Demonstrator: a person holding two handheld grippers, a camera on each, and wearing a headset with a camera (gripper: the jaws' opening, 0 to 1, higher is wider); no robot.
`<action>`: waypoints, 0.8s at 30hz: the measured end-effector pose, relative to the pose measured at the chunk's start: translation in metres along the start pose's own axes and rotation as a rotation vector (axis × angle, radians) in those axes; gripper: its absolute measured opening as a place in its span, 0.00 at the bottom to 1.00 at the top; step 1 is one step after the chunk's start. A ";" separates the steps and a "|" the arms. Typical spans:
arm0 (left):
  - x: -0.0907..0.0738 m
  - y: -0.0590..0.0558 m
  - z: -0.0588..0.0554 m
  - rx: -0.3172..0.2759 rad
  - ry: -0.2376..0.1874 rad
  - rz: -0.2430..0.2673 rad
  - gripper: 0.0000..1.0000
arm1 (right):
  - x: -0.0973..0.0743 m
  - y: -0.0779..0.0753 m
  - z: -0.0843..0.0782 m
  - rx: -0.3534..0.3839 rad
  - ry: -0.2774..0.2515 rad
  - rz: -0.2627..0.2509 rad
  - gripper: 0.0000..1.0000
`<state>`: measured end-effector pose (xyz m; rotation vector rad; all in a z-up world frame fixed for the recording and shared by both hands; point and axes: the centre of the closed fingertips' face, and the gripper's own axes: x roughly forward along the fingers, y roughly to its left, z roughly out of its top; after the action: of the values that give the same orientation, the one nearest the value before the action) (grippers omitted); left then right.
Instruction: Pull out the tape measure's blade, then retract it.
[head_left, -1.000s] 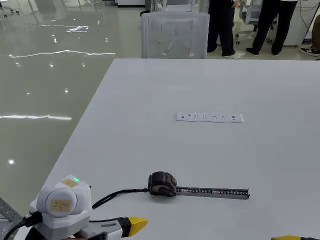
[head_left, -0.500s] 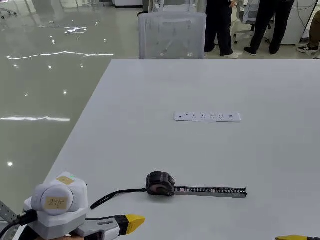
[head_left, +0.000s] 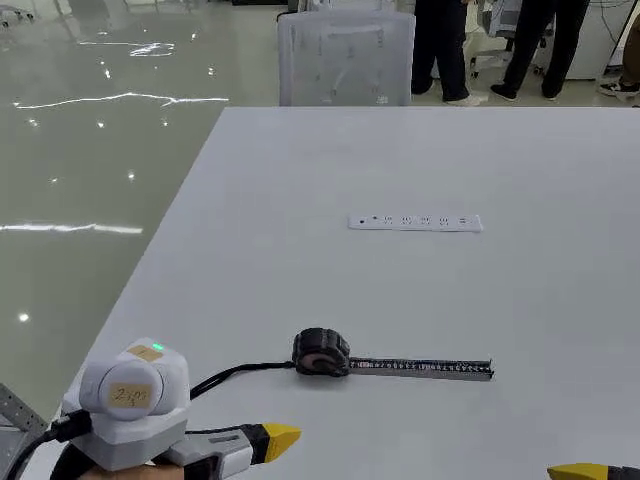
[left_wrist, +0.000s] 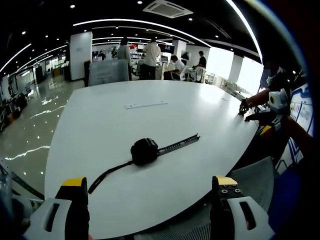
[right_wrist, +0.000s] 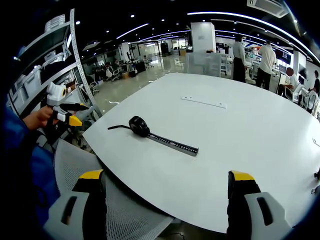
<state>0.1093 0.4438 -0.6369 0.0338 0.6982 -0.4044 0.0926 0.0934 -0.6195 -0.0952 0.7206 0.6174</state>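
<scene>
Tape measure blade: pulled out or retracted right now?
Pulled out. The blade lies extended flat on the table, running out from the black case.

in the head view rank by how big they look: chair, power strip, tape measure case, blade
1. chair, largest
2. power strip and blade: alike in length, strip farther off, unranked
3. tape measure case, smallest

Headset looks down; all views share tape measure (head_left: 322, 352).
</scene>
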 end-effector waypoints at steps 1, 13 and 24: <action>0.000 0.000 0.000 -0.003 -0.001 0.002 0.99 | 0.001 0.000 0.000 -0.003 0.001 0.000 0.99; 0.022 0.003 0.010 -0.045 -0.018 0.048 0.97 | 0.023 0.002 -0.003 -0.052 0.038 0.039 0.98; 0.056 -0.002 0.011 -0.044 0.013 0.069 0.98 | 0.047 -0.002 -0.005 -0.093 0.080 0.073 0.95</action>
<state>0.1543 0.4201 -0.6634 0.0187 0.7163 -0.3227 0.1182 0.1138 -0.6542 -0.1814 0.7755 0.7207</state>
